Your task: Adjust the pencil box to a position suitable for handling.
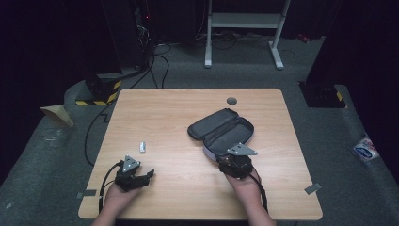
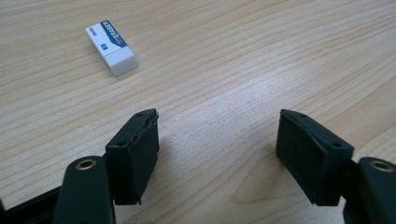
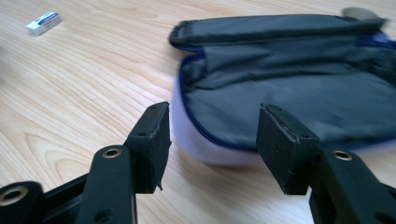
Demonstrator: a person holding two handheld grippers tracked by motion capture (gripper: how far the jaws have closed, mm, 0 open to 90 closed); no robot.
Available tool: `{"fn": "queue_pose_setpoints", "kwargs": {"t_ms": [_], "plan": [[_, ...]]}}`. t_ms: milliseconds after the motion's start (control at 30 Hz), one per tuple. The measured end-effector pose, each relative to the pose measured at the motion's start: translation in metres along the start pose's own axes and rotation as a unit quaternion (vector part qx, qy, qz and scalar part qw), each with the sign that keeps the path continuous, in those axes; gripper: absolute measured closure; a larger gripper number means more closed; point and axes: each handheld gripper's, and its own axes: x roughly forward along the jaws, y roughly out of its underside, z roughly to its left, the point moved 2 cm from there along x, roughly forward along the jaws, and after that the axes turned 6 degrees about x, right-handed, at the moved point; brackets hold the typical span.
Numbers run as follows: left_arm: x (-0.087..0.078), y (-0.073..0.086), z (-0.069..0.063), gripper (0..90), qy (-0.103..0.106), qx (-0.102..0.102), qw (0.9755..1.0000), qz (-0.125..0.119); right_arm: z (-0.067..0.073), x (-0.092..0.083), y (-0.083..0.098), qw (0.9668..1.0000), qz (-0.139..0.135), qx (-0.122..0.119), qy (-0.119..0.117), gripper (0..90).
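Observation:
A dark grey zip case [image 1: 221, 129] lies unzipped and folded open right of the table's middle, its pale lined edge [image 3: 196, 144] toward me. My right gripper [image 1: 231, 159] sits at that near edge. Its jaws [image 3: 212, 126] stand open just short of the case, with nothing between the pads. A small white eraser [image 1: 142, 147] lies left of centre. My left gripper [image 1: 145, 175] rests near the front left of the table, below and slightly right of the eraser [image 2: 112, 41]. It [image 2: 217, 135] is open over bare wood and holds nothing.
The wooden table [image 1: 179, 108] has a grey round grommet [image 1: 231, 100] near its far edge. Behind it stand a white metal frame [image 1: 244, 21], floor cables and a yellow-black striped base [image 1: 99, 94]. A packet [image 1: 364, 149] lies on the floor at right.

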Motion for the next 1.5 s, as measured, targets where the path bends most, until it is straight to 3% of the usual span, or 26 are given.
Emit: {"fn": "queue_pose_setpoints", "kwargs": {"t_ms": [167, 233, 333, 400, 533, 633, 700, 800, 867, 1000, 1033, 1100, 1267, 1300, 1367, 1500], "plan": [[0.001, 0.000, 0.000, 30.1, 0.001, 0.001, 1.0000, -0.002, 0.011, 0.019, -0.003, 0.9996, 0.013, -0.023, 0.010, 54.3], [0.001, 0.000, 0.000, 30.1, 0.002, 0.002, 1.0000, -0.001, 0.013, 0.025, -0.002, 0.9996, 0.023, -0.014, 0.006, 62.2], [0.001, 0.000, 0.000, 30.1, 0.002, 0.002, 1.0000, -0.001, 0.019, 0.031, 0.000, 0.9993, 0.027, -0.028, 0.000, 82.8], [0.001, -0.001, 0.000, 30.1, 0.003, 0.003, 1.0000, -0.002, 0.026, 0.032, 0.001, 0.9992, 0.025, -0.028, -0.014, 86.2], [0.001, -0.001, 0.000, 30.1, 0.005, 0.006, 1.0000, -0.001, 0.048, 0.036, 0.002, 0.9984, 0.021, -0.042, -0.031, 85.5], [0.001, -0.001, 0.000, 30.1, 0.005, 0.005, 1.0000, -0.001, 0.062, 0.034, 0.000, 0.9976, 0.012, -0.046, -0.050, 68.7], [0.001, -0.001, 0.000, 30.1, 0.005, 0.007, 1.0000, -0.001, 0.061, 0.025, -0.004, 0.9978, -0.005, -0.046, -0.048, 62.3], [0.001, -0.001, -0.001, 30.1, 0.005, 0.005, 1.0000, -0.001, 0.039, 0.008, -0.012, 0.9985, -0.030, -0.043, -0.018, 60.8], [0.001, -0.001, -0.001, 30.2, 0.005, 0.005, 1.0000, -0.001, 0.004, -0.005, -0.017, 0.9987, -0.039, -0.019, 0.027, 60.0], [0.001, 0.000, -0.001, 30.4, 0.005, 0.004, 1.0000, -0.002, -0.058, -0.014, -0.014, 0.9932, -0.031, 0.031, 0.108, 60.1], [0.000, 0.000, -0.001, 30.8, 0.005, 0.005, 1.0000, -0.003, -0.075, -0.013, -0.011, 0.9914, -0.020, 0.052, 0.119, 59.6], [0.000, 0.000, -0.001, 31.8, 0.004, 0.004, 1.0000, -0.003, -0.092, -0.011, -0.006, 0.9889, -0.010, 0.072, 0.130, 58.9], [-0.001, 0.000, 0.001, 38.5, -0.002, 0.009, 0.9999, -0.005, -0.102, -0.002, 0.001, 0.9884, 0.010, 0.093, 0.120, 65.4], [-0.001, 0.000, 0.000, 40.8, -0.002, -0.001, 1.0000, -0.007, -0.102, 0.000, 0.002, 0.9888, 0.011, 0.095, 0.115, 68.1], [-0.002, 0.000, 0.000, 45.0, -0.006, 0.000, 1.0000, -0.006, -0.101, 0.001, 0.003, 0.9895, 0.013, 0.096, 0.107, 77.0], [-0.003, 0.000, -0.001, 51.5, -0.012, 0.001, 0.9999, -0.006, -0.093, 0.003, 0.007, 0.9910, 0.016, 0.089, 0.099, 83.5]]}}
